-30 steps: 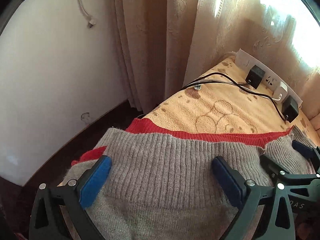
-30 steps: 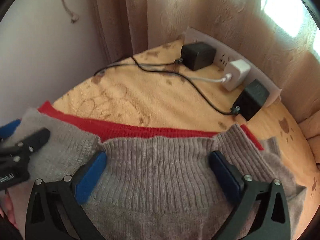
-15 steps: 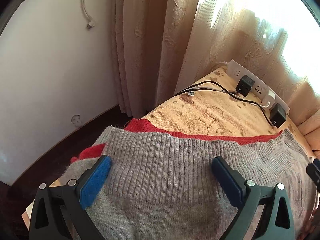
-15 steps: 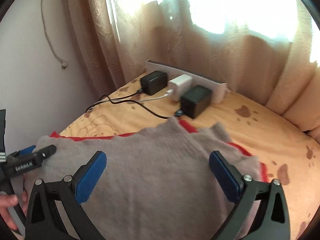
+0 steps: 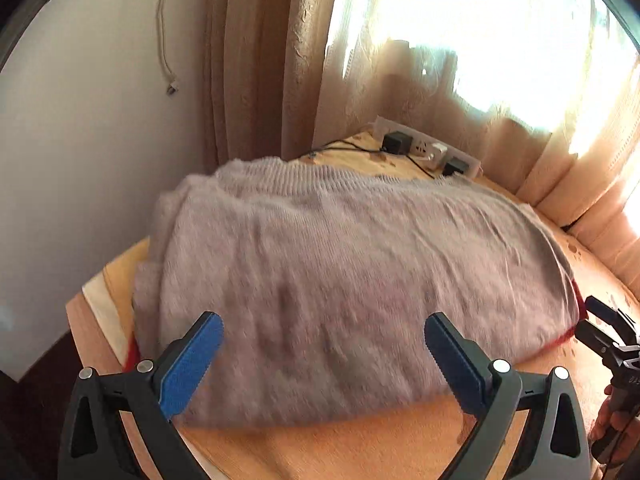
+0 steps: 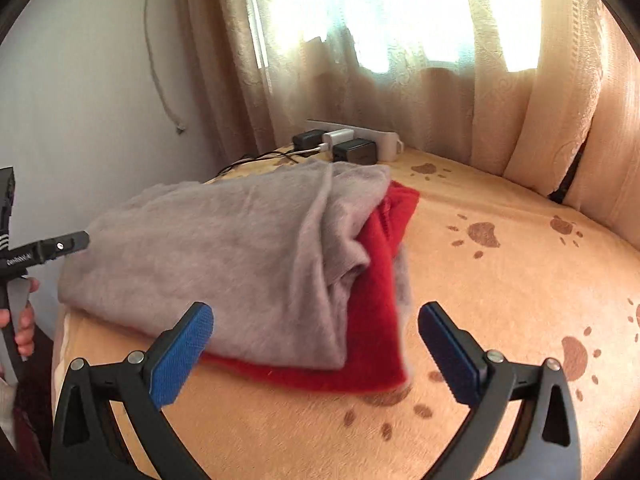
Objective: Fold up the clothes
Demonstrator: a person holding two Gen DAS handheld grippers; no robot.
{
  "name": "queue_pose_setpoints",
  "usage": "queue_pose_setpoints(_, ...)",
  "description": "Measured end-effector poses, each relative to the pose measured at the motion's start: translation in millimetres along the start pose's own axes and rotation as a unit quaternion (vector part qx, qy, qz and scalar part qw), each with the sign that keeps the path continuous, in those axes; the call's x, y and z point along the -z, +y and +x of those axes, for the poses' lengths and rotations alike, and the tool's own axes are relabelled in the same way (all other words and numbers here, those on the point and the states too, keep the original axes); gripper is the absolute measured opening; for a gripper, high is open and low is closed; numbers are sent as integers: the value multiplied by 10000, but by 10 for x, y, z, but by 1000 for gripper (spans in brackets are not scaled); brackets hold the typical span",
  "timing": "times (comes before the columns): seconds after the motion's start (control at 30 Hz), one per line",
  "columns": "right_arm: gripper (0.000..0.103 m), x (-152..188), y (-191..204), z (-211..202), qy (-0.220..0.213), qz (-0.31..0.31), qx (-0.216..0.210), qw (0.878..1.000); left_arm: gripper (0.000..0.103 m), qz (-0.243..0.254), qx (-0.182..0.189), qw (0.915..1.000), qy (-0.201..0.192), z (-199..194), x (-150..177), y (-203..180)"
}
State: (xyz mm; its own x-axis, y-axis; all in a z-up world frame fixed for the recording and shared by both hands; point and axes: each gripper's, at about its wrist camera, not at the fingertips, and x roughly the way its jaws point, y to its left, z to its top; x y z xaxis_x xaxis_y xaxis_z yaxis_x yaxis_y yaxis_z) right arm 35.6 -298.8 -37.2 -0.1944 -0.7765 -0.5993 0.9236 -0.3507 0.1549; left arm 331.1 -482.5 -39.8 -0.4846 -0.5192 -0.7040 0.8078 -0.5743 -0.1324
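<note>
A grey knit sweater [image 5: 360,272] with a red layer [image 6: 380,280] lies folded in a thick pile on the orange paw-print blanket [image 6: 500,280]. My left gripper [image 5: 322,320] stands open just short of the pile's near edge, with nothing between its blue pads. The right gripper [image 6: 316,310] is also open and holds nothing, facing the pile's near right corner where the red layer shows from under the grey. In the left wrist view the right gripper [image 5: 600,332] shows at the far right. In the right wrist view the left gripper [image 6: 52,250], held by a hand [image 6: 24,320], shows at the far left.
A white power strip [image 6: 384,140] with black and white chargers and cables lies behind the sweater, against beige curtains [image 6: 440,92]. A white wall [image 5: 80,140] with a hanging cord stands to the left, beside the bed's left edge [image 5: 92,300]. Bare blanket spreads to the right.
Both grippers have drawn back and up from the ribbed hem they were over. The sweater now lies folded over itself, grey covering most of the red. More of the blanket shows.
</note>
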Motion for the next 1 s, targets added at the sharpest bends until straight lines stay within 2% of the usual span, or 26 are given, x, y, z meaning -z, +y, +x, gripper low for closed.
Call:
queue_pose_setpoints(0.07,103,15,128,23,122,-172,-101,9997,102,-97,-141,9998,110,44,150,-77)
queue_pose_setpoints(0.2,103,46,267,174,577,-524,24,9970,102,-34,-441,9985,312,177,301,-159)
queue_pose_setpoints(0.27,103,75,275,281,892,-643,226,9937,102,-66,-442,9982,400,253,318,-151)
queue_pose_setpoints(0.4,103,89,309,323,1044,-914,427,9894,102,-34,-450,9980,441,292,332,-159)
queue_pose_setpoints(0.5,103,92,378,350,1117,-1127,577,9856,102,-207,-400,9982,403,185,361,-123)
queue_pose_setpoints(0.57,103,87,406,294,963,-1167,660,9863,102,-322,-368,9981,377,113,380,-99)
queue_pose_setpoints(0.63,103,79,404,125,618,-1103,558,9904,102,-432,-345,9979,331,32,403,-75)
queue_pose_setpoints(0.77,103,-35,448,-205,57,-839,95,9964,102,-309,-754,9966,-131,-313,527,-114)
queue_pose_setpoints(0.9,103,-124,577,-486,-348,-761,5,9965,102,-273,-602,9968,-452,-601,614,-176)
queue_pose_setpoints(1.0,103,-167,662,-608,-586,-709,67,9957,102,-219,-902,9935,-651,-756,610,-252)
